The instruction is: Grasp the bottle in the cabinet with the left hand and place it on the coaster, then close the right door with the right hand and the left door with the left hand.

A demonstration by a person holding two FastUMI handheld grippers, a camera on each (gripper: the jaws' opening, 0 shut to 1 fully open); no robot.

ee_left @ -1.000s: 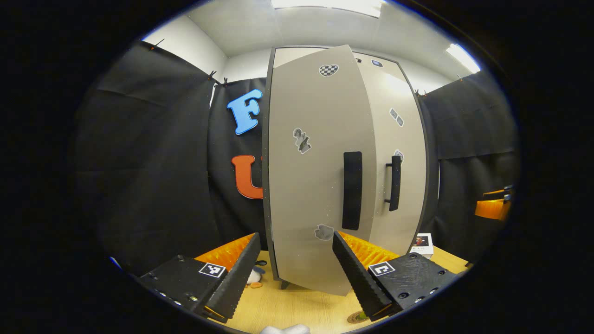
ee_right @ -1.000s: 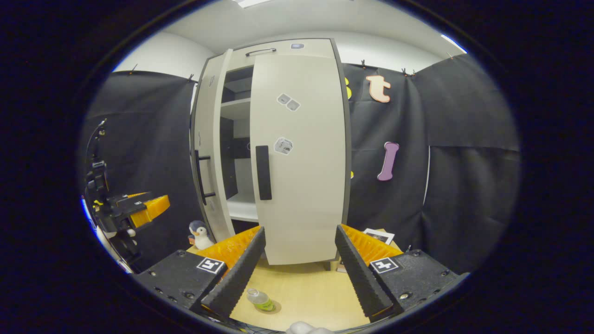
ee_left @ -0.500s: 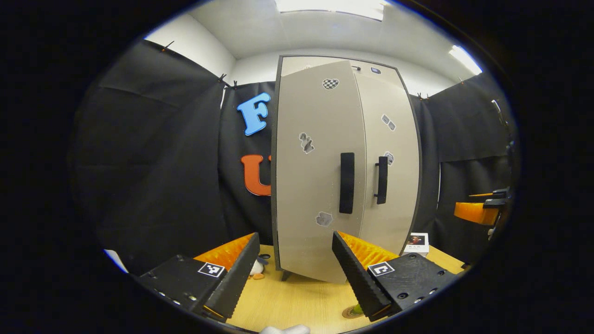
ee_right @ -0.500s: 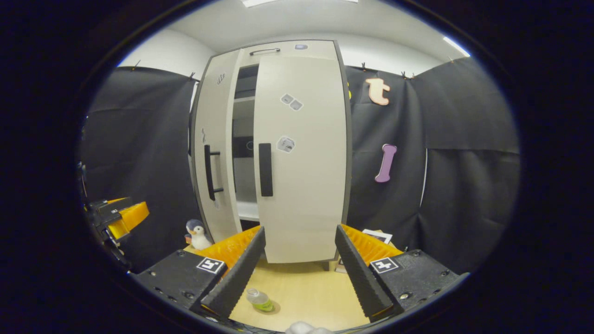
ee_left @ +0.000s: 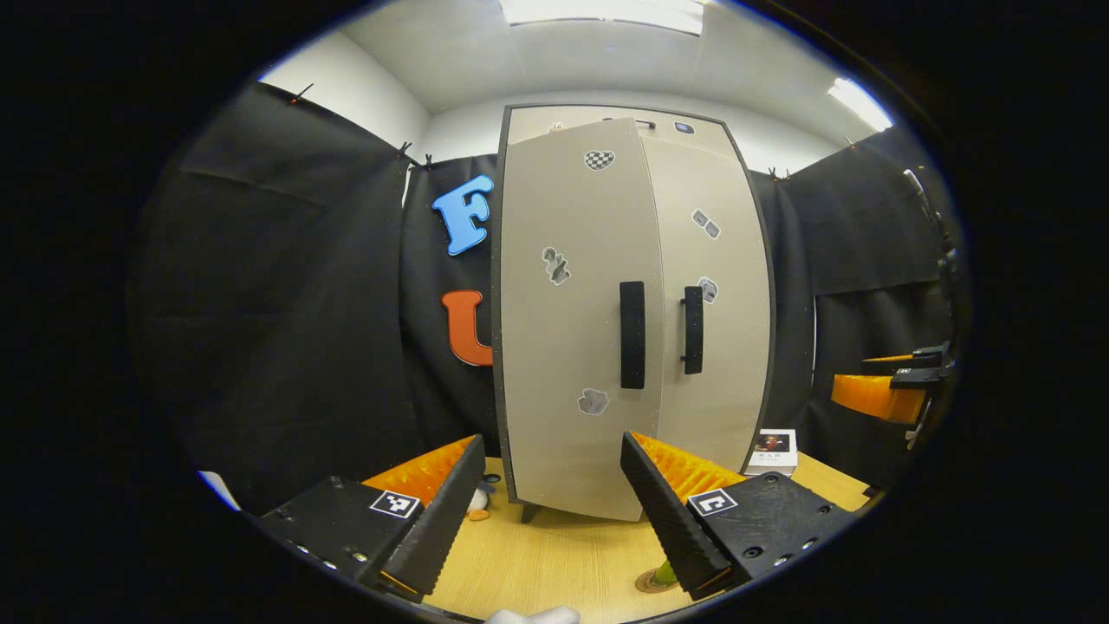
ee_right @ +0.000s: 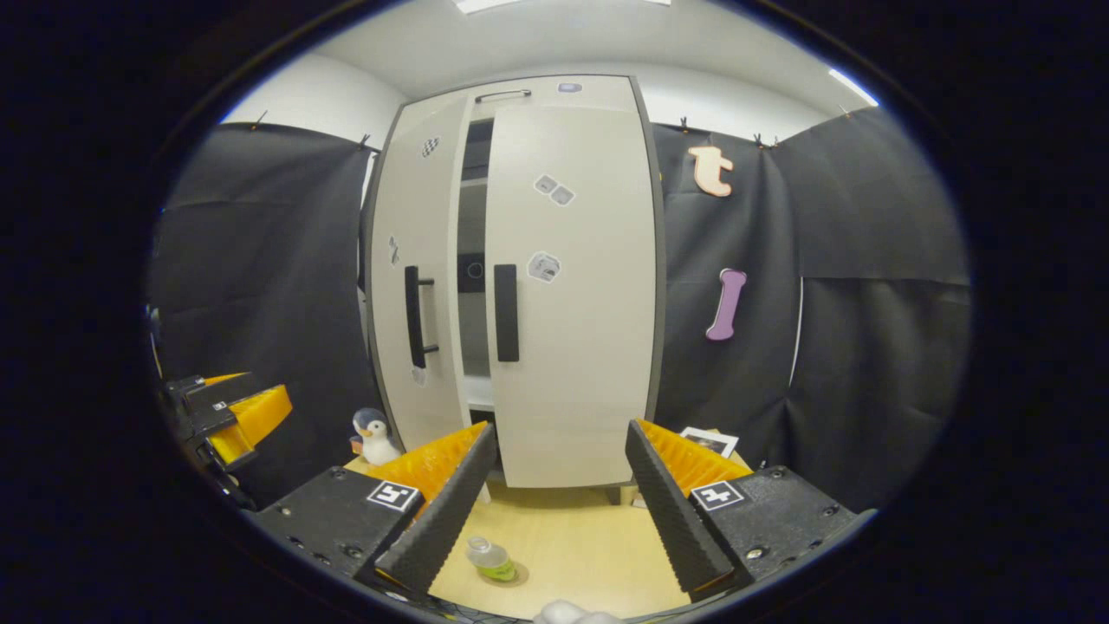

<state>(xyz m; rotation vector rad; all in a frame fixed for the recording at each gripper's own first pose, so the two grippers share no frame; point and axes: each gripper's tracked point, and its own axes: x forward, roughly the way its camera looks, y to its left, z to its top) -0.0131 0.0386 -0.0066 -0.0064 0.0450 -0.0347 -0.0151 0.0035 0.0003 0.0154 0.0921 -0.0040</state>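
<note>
On the cabinet point(ee_right: 520, 286), the stiff left door point(ee_right: 416, 295) stands just ajar; it should swing lightly if pushed near its handle point(ee_right: 417, 316). Left tool point(ee_left: 546, 511) and right tool point(ee_right: 554, 503) both gape wide, empty.

bottle point(ee_right: 490, 557) on coaster point(ee_right: 507, 574), before cabinet point(ee_right: 520, 286) | penguin point(ee_right: 374, 436) left of cabinet

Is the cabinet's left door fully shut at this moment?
No. In the right gripper view a dark gap showing shelves remains between the left door and the right door.
</note>
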